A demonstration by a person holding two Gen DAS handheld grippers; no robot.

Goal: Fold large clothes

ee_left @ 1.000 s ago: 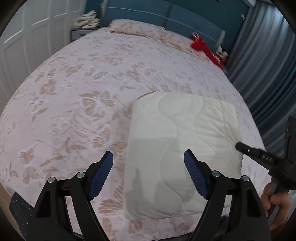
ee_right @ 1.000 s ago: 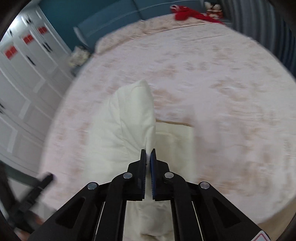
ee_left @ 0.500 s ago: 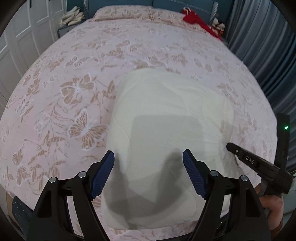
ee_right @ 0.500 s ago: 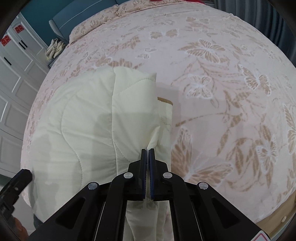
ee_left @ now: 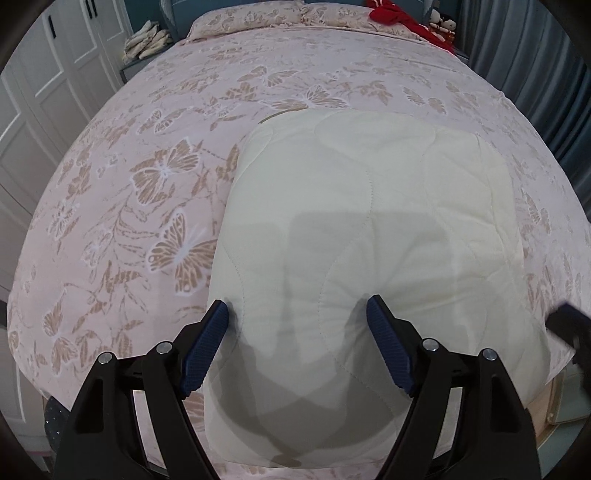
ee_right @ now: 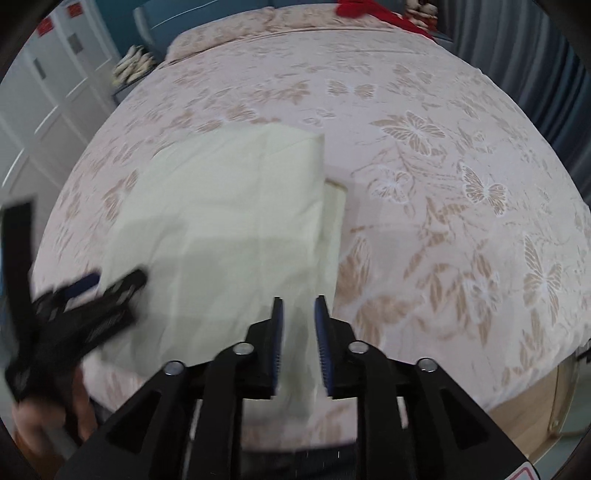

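A cream quilted blanket (ee_left: 369, 192) lies folded into a thick rectangle near the front edge of the bed. My left gripper (ee_left: 297, 302) stands open wide over its near left corner. One fingertip (ee_left: 221, 308) is just off the left edge and the other (ee_left: 373, 301) dents the top layer. In the right wrist view the blanket (ee_right: 221, 206) has a lower layer showing along its right side. My right gripper (ee_right: 298, 301) is at that near right edge, its jaws opening, with loose cream fabric between the pads. The left gripper (ee_right: 110, 280) shows there as a blur.
The bed's pink butterfly bedspread (ee_left: 166, 166) fills both views, with pillows (ee_left: 251, 18) and a red cloth (ee_left: 402, 18) at the head. White wardrobe doors (ee_left: 44, 92) stand to the left and grey curtains (ee_left: 535, 55) to the right. The wooden bed frame (ee_right: 535, 398) shows bottom right.
The right jaws, shut on the blanket's raised edge before, have parted, and that fold now lies flat. The left gripper came down onto the blanket's near corner, still open.
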